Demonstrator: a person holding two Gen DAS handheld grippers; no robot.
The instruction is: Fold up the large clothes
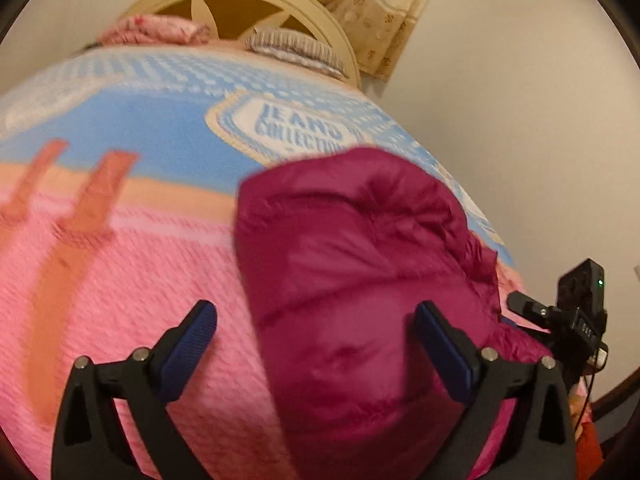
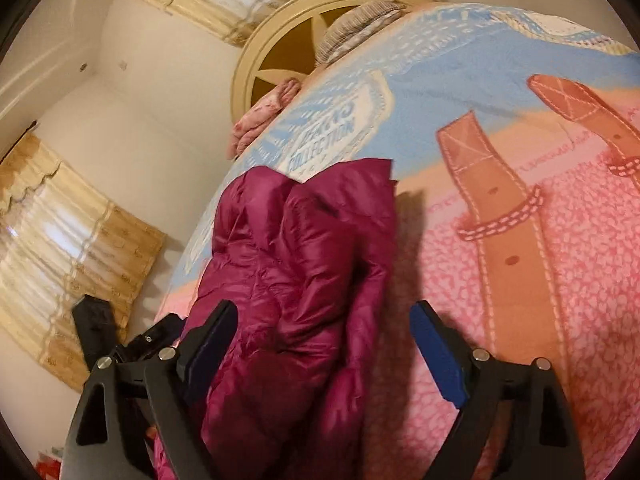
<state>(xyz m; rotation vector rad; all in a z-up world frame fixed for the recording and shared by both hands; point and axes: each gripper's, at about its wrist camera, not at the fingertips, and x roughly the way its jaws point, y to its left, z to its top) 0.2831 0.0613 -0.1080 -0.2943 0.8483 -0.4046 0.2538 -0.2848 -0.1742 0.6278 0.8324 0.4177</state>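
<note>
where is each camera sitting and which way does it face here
Left wrist: on the left gripper, looking down along its open fingers at the magenta puffer jacket on the pink-and-blue bedspread; the other gripper shows at right.
Right wrist: on the right gripper, looking over the same jacket towards the headboard and curtains; its fingers are open too.
Shared: jacket, bedspread, headboard.
</note>
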